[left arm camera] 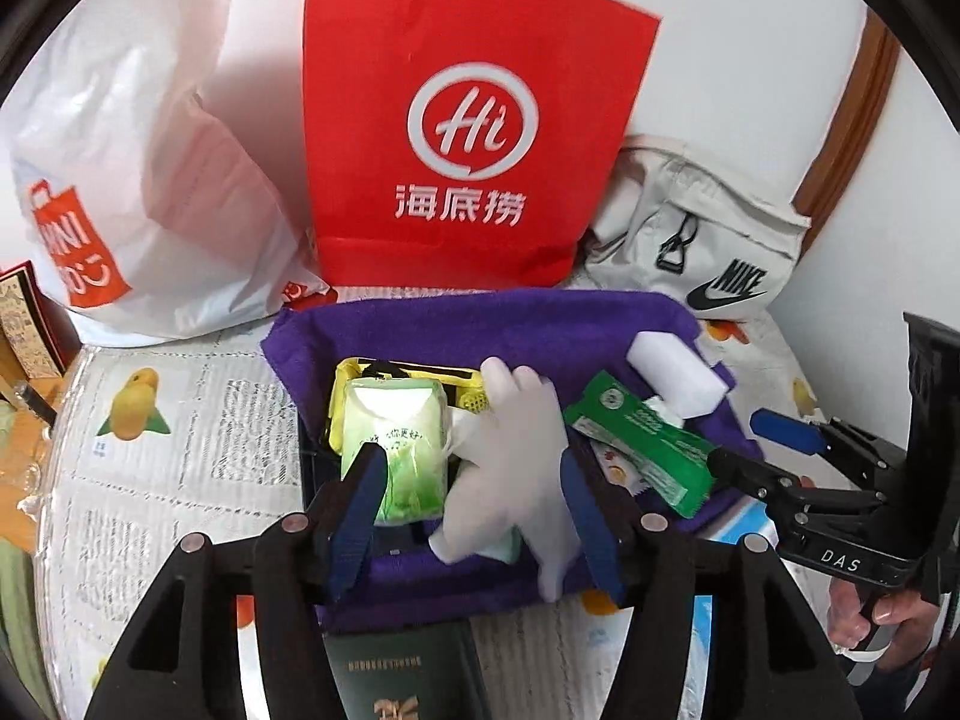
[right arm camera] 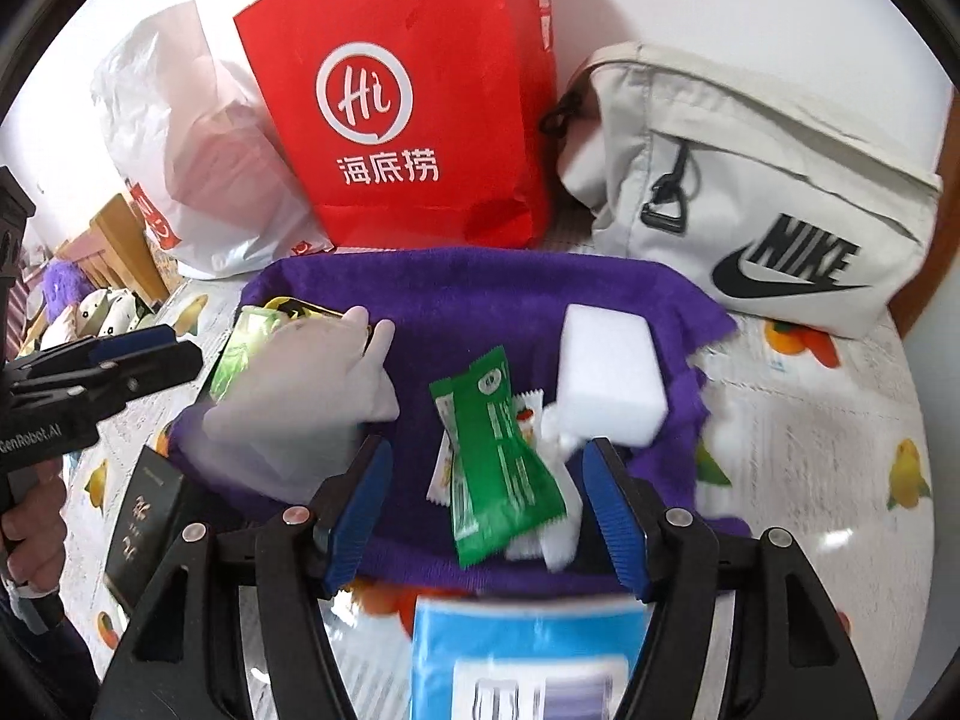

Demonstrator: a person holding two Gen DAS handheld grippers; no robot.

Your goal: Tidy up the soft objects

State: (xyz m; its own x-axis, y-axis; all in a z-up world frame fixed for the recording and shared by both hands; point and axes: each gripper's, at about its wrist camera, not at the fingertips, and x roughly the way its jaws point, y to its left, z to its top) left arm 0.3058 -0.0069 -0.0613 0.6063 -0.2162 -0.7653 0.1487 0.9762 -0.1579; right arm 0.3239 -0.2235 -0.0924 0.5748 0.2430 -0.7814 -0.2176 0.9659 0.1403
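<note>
The tabletop (right arm camera: 840,420), under a fruit-printed cover, carries everything. At the back stand a red Haidilao paper bag (left arm camera: 468,120), a white Uniqlo plastic bag (left arm camera: 138,180) to its left and a pale Nike pouch (right arm camera: 768,198) to its right. In front of them lies a purple towel (right arm camera: 480,306) on which the soft things are gathered: a white sponge block (right arm camera: 606,378) at its right, a white glove (left arm camera: 516,456) over the middle-left, a pale green tissue pack (left arm camera: 396,438) on a yellow pouch (left arm camera: 414,369), and a green sachet (right arm camera: 504,462) lying across smaller white sachets. A dark green passport (left arm camera: 396,672) sits at the near edge, and a blue pack (right arm camera: 528,654) lies just off the towel.

The left tongs (left arm camera: 474,498) are spread wide, straddling the glove and the tissue pack's near end, gripping nothing. The right tongs (right arm camera: 486,504) are likewise spread, with the green sachet between their blades and nothing pinched.

The risk lies in the overlap. If the left tongs close here, they may catch both glove and tissue pack, or only a limp glove finger that slides out on lifting. The right tongs could nip the slick green sachet together with the small ones beneath and scatter them. The two tools also work near each other, so a careless reach could knock them together or drag the towel.
</note>
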